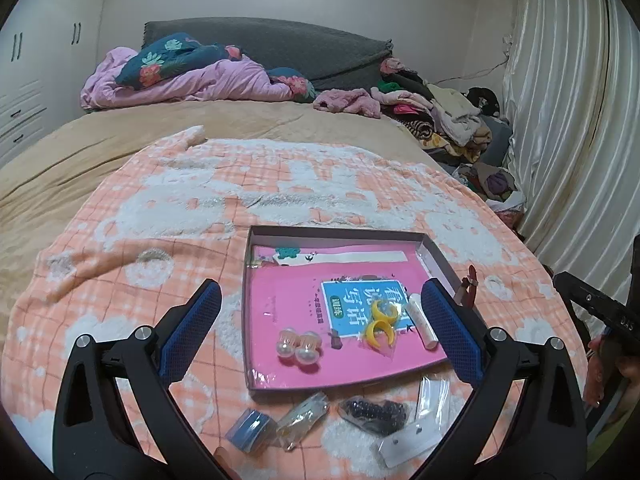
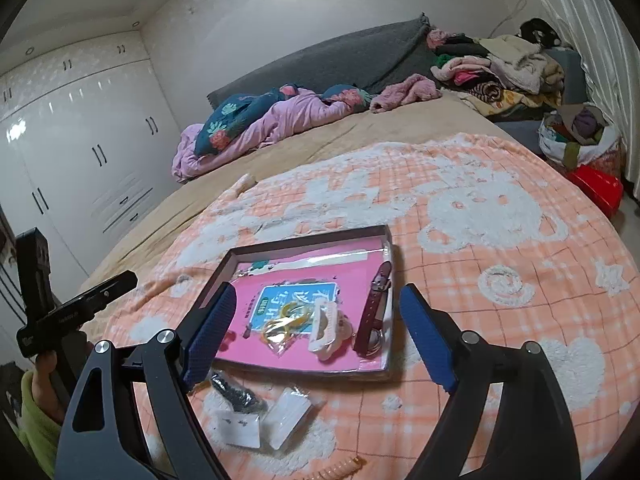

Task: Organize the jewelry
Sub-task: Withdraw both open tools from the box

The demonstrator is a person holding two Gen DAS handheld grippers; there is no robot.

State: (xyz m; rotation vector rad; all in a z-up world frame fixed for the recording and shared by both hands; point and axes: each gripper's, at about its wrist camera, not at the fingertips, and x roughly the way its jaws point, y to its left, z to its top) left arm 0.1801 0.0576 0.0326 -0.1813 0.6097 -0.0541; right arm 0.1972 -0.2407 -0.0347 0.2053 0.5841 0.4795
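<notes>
orange coil (image 2: 345,467): cut by bottom edge | watch strap (image 1: 469,285): mostly behind tray wall (image 1: 440,258)

Two wrist views, low over the bed, facing the headboard.
Left view looks from near, square onto the shallow pink-lined cardboard tray (image 1: 436,252); right view looks from its right, angled left. Both share the tray (image 2: 390,240) and peach checked blanket (image 1: 120,280).
</notes>
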